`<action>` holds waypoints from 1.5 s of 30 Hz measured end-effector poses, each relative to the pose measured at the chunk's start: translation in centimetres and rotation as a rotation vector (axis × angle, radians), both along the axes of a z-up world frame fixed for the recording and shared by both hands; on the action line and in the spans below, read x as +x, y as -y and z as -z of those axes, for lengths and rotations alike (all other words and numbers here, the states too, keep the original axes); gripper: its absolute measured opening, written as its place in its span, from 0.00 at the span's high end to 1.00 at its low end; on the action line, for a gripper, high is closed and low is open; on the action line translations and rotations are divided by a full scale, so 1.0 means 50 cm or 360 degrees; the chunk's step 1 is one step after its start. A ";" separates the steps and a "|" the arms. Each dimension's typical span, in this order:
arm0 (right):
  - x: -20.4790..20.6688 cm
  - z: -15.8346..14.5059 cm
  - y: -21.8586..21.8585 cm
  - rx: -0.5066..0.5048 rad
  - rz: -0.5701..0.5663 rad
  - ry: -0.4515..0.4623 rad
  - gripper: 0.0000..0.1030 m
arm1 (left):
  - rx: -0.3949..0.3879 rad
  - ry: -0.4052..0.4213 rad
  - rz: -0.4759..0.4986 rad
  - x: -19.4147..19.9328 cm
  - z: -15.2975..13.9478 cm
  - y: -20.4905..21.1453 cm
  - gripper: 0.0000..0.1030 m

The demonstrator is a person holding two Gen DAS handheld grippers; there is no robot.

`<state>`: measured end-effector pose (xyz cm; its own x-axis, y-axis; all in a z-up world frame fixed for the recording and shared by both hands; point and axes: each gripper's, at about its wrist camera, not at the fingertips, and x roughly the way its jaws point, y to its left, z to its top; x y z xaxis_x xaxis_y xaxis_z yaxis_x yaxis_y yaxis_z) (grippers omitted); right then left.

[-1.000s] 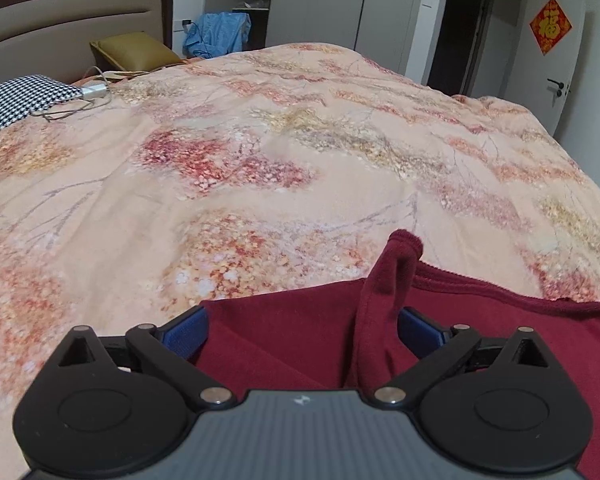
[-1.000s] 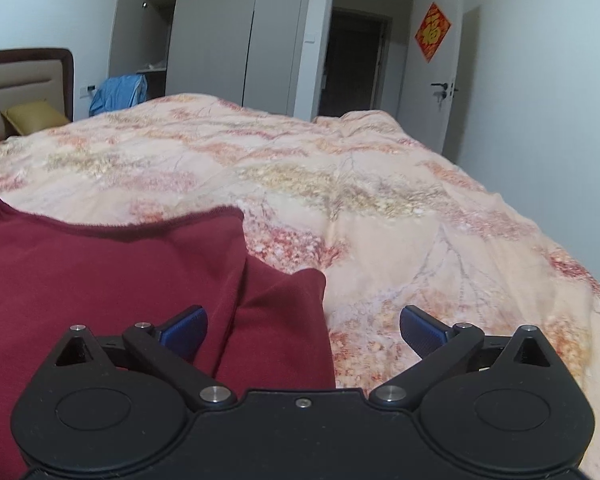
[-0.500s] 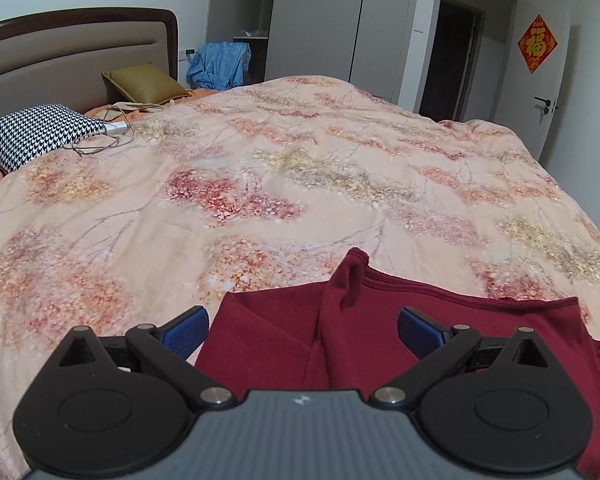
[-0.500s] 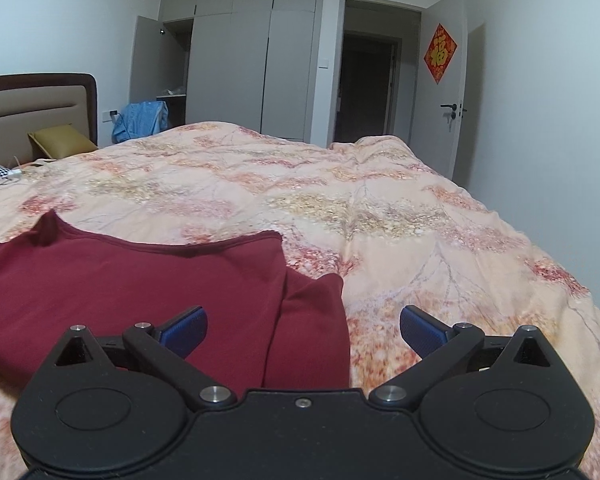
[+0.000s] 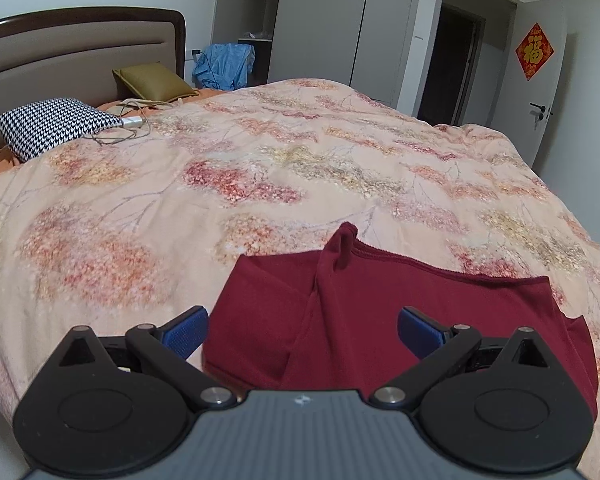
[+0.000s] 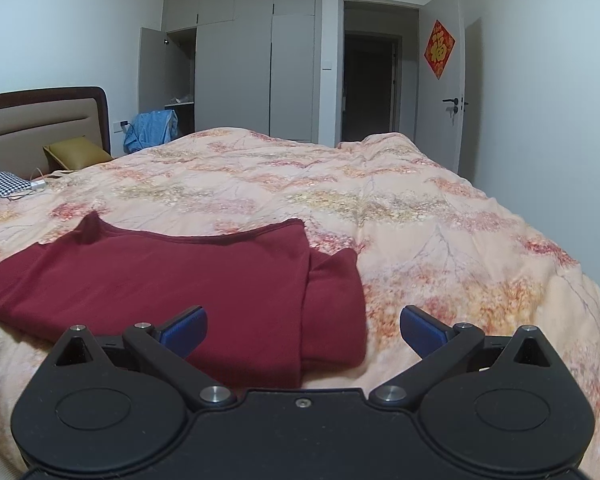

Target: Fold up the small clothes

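- The left gripper (image 5: 302,330) is spread wide, blue pads (image 5: 186,330) apart, holding nothing.
- The right gripper (image 6: 303,330) is spread the same way, also holding nothing.
- The garment (image 6: 172,280), dark red, lies folded on the quilt (image 6: 420,216), close in front of both grippers.
- A raised fold (image 5: 340,240) stands up at its far edge in the left view.
- In the right view a folded part (image 6: 334,308) sticks out at its right side.
- Pillows (image 5: 52,124) lie by the headboard (image 5: 80,52).
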<state>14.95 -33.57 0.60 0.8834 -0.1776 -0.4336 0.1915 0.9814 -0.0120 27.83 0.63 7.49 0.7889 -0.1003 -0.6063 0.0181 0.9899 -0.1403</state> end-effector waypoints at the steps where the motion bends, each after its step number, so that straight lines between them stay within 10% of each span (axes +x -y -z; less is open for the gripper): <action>1: -0.007 -0.001 -0.005 0.0004 -0.0007 0.0002 0.01 | -0.0006 -0.0005 0.0002 -0.008 0.002 0.000 0.00; 30: -0.044 0.115 -0.148 0.0067 -0.0239 -0.0265 0.01 | -0.0203 -0.0266 -0.0063 -0.158 0.193 0.000 0.00; 45: 0.065 0.069 -0.149 -0.0150 -0.0393 -0.0026 0.01 | -0.0444 -0.0240 -0.0029 -0.101 0.198 -0.030 0.00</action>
